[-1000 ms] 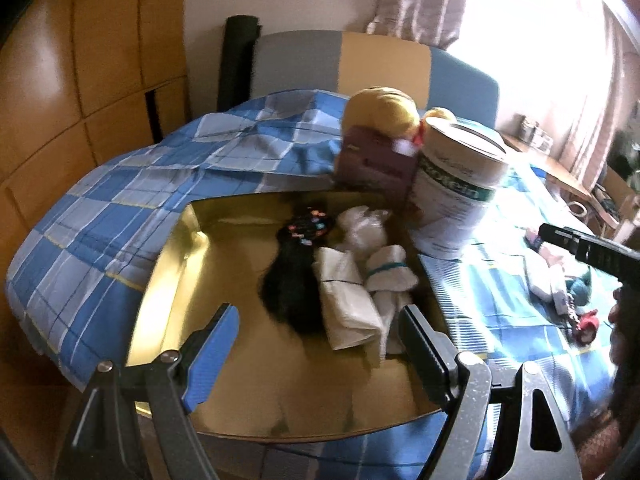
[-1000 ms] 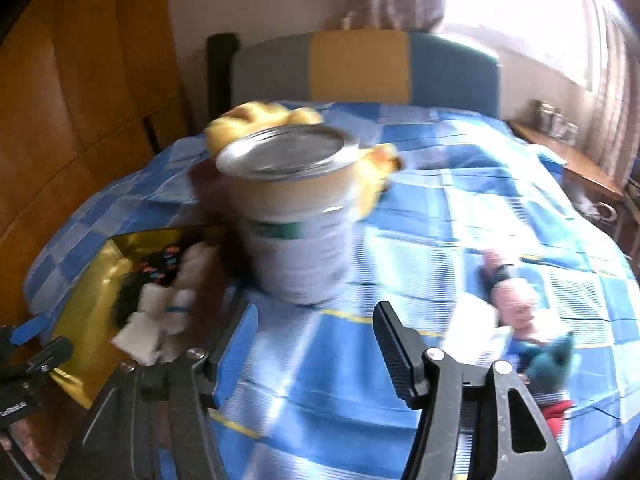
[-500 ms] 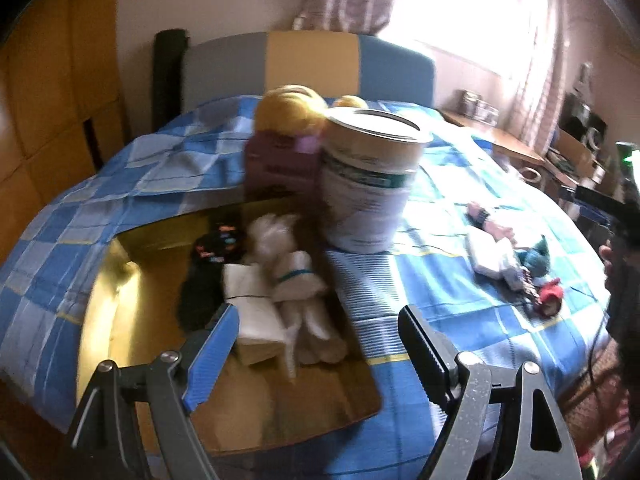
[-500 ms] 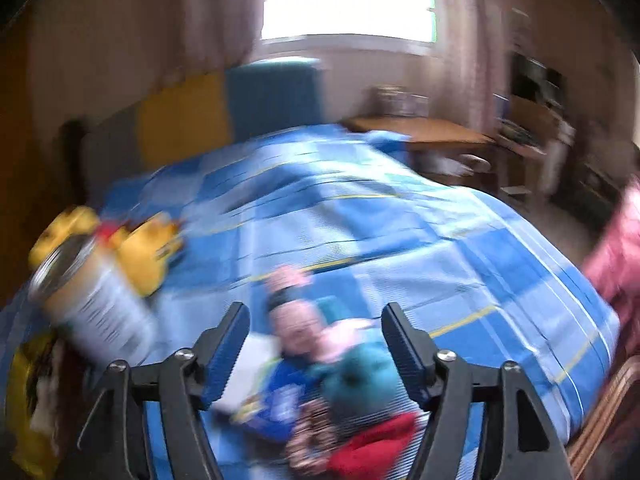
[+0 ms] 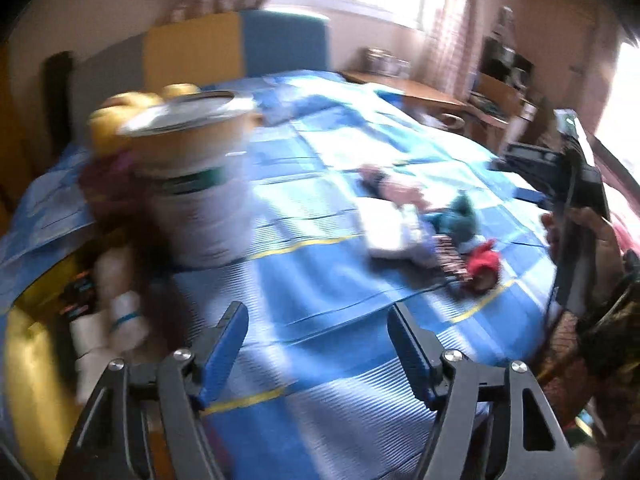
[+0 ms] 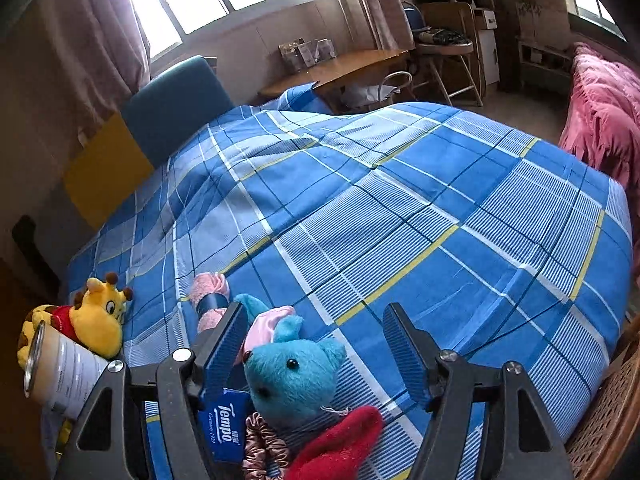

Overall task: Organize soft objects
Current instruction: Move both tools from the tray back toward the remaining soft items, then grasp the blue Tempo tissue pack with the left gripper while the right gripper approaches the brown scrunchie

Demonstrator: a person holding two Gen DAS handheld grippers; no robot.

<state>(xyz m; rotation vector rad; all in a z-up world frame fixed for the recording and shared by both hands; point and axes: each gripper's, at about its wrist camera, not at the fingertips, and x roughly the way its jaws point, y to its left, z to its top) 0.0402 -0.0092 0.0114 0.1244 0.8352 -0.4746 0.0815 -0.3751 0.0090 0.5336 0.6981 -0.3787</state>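
Observation:
On the blue checked bedspread [image 6: 400, 208] lies a pile of soft things: a teal plush toy [image 6: 294, 376] with a red piece [image 6: 340, 444], a pink rolled sock [image 6: 208, 296], a Tempo tissue pack [image 6: 226, 424] and a scrunchie [image 6: 260, 448]. My right gripper [image 6: 312, 344] is open just above the teal plush. In the blurred left wrist view the same pile [image 5: 432, 224] lies at the right, and the gold tray [image 5: 24, 360] with rolled white socks [image 5: 120, 312] is at the left. My left gripper [image 5: 318, 340] is open and empty over the bedspread.
A tall tin can [image 5: 200, 184] stands beside the tray, with a yellow giraffe plush [image 6: 100, 316] behind it. A padded headboard [image 6: 160, 120] is at the back. A desk and chair [image 6: 432, 60] stand beyond the bed, and a pink blanket [image 6: 600, 112] at the right.
Both grippers have swung to the right, away from the tray. The right gripper now hangs low over the teal plush pile. Both stay open and empty.

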